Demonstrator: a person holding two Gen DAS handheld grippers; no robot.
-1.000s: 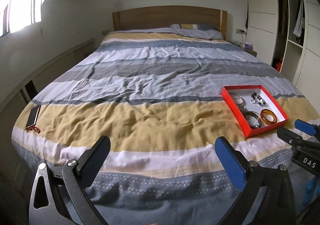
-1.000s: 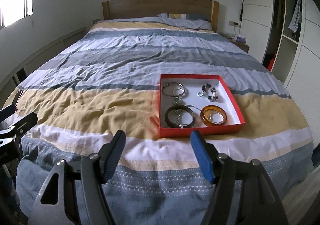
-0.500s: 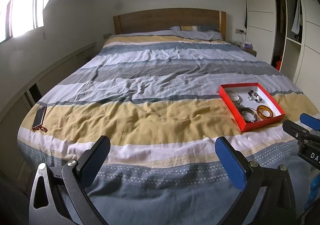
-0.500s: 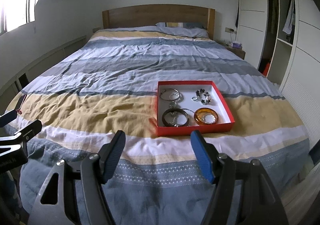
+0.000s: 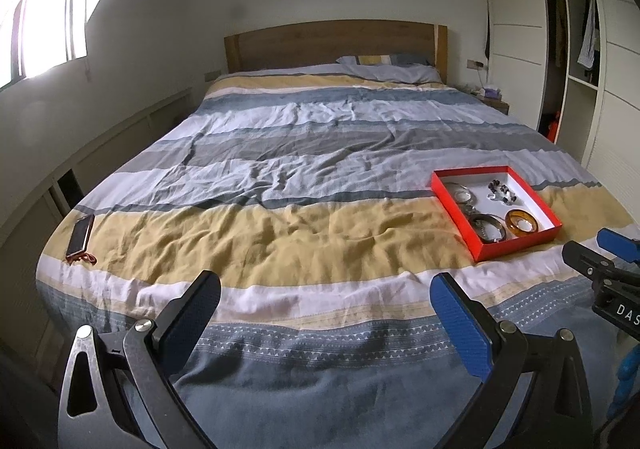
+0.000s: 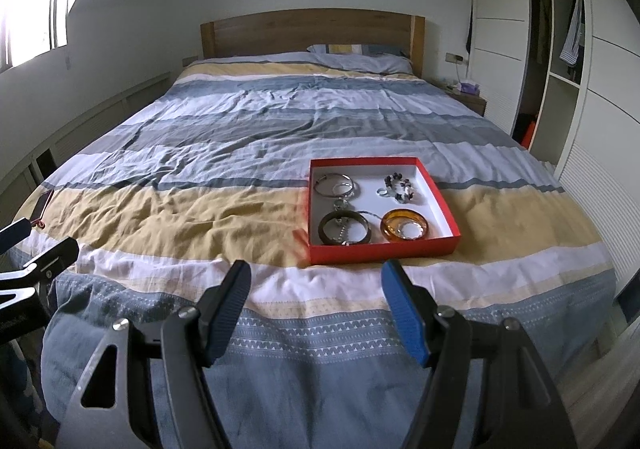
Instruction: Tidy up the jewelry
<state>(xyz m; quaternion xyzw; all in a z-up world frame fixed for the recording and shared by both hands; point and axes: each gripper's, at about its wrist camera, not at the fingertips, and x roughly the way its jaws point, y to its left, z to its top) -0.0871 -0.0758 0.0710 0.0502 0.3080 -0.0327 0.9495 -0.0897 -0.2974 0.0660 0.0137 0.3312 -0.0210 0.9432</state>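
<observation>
Left wrist view: my left gripper [image 5: 325,307] gapes wide, empty, above the bed's foot; red jewelry box [image 5: 516,249] lies well right. Right wrist view: right gripper [image 6: 316,299] spread, empty, box [image 6: 384,247] just ahead; approach the amber bangle [image 6: 404,225] squarely, slowly.
</observation>
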